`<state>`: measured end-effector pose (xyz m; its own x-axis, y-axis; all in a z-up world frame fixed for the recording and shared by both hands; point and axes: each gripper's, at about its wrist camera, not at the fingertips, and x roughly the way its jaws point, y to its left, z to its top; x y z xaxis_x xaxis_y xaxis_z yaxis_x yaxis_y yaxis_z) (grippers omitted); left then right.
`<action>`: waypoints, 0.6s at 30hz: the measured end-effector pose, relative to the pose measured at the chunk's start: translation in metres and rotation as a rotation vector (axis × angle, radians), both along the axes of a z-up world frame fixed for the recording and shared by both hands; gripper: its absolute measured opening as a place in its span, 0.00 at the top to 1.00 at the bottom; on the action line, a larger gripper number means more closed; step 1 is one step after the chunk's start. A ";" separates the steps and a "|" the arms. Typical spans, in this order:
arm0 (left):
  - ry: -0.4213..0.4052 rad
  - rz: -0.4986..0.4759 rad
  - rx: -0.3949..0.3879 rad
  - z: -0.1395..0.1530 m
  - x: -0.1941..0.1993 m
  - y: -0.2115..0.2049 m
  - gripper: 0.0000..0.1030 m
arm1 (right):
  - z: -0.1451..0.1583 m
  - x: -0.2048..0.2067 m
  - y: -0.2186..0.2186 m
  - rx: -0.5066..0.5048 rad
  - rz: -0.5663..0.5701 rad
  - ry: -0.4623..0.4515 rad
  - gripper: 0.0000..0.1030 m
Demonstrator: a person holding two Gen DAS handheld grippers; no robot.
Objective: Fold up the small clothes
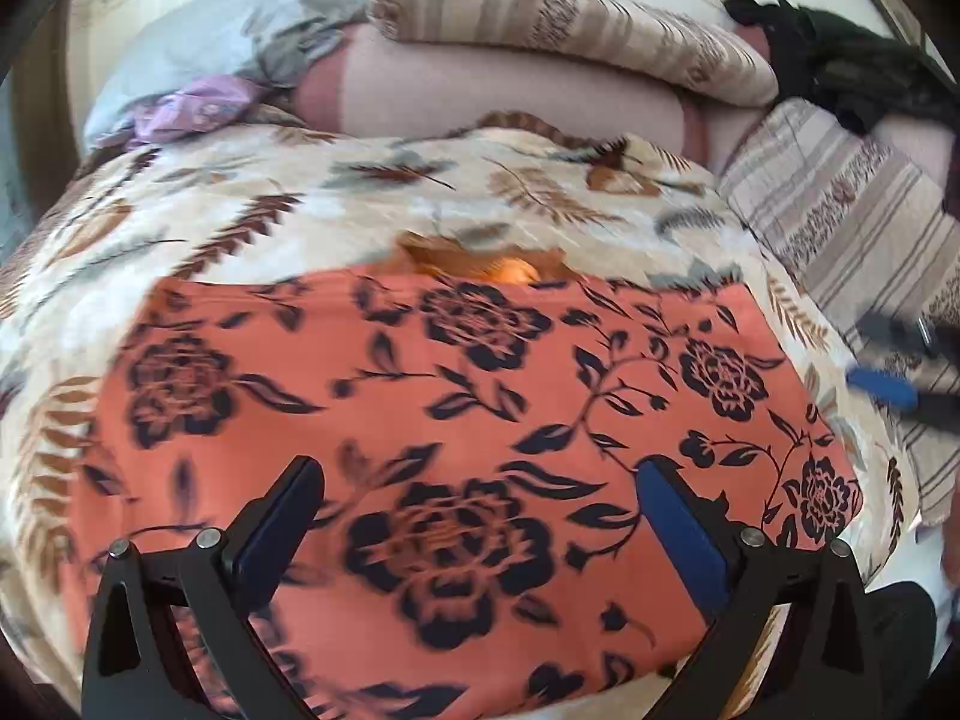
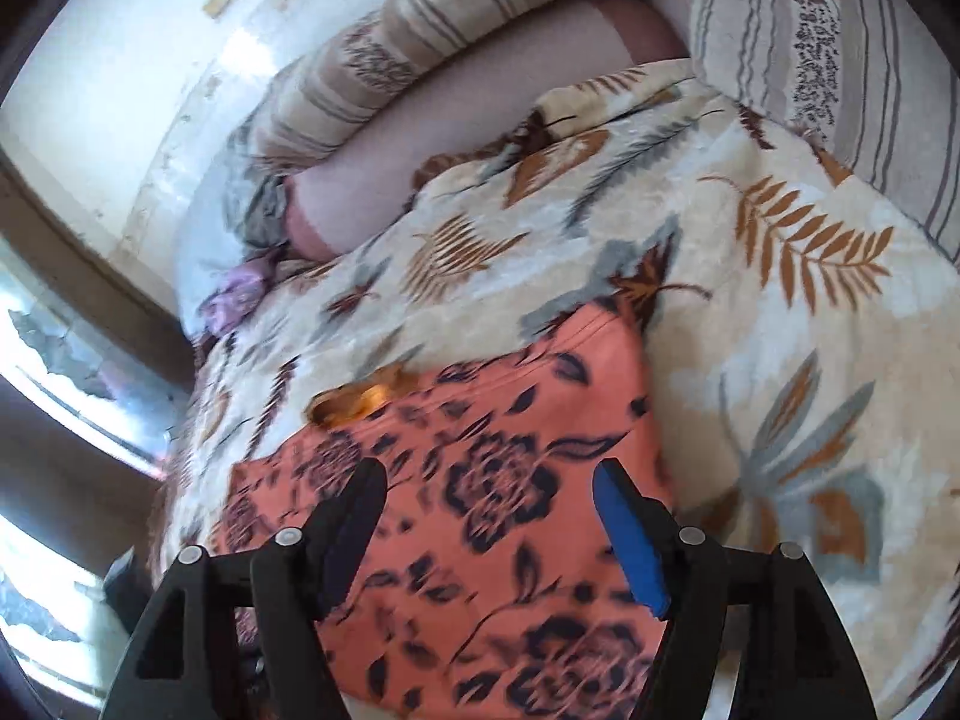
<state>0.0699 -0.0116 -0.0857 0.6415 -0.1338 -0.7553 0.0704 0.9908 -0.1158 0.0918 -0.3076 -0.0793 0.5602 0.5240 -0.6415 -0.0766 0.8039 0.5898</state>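
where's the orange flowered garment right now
The orange flowered garment lies spread flat on the leaf-print blanket, filling the lower middle of both wrist views, just below both open claws.

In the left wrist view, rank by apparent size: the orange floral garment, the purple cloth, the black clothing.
1. Orange floral garment, though nearness inflates it.
2. Black clothing.
3. Purple cloth, nearly alike the black; unsure.

Garment [image 1: 468,420]: matt orange cloth, dark flower print.
Bedcover [image 1: 300,210]: soft cloth, leaf print.
Left gripper [image 1: 480,510]: matt black plastic, blue pads, metal pins.
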 end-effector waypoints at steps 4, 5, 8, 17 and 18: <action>0.007 0.073 0.019 0.008 -0.019 0.032 0.00 | -0.046 -0.031 0.027 0.059 0.067 0.087 0.24; 0.023 0.091 0.020 0.007 -0.023 0.038 0.00 | -0.068 -0.032 0.026 0.046 0.044 0.147 0.24; 0.051 0.120 0.016 0.005 -0.035 0.054 0.00 | -0.084 -0.037 0.015 0.107 -0.048 0.169 0.26; 0.024 0.137 0.016 0.012 -0.055 0.063 0.00 | -0.075 -0.087 0.012 0.248 -0.089 0.175 0.25; 0.020 0.133 0.019 0.013 -0.056 0.062 0.00 | -0.083 -0.092 0.008 0.270 -0.110 0.193 0.25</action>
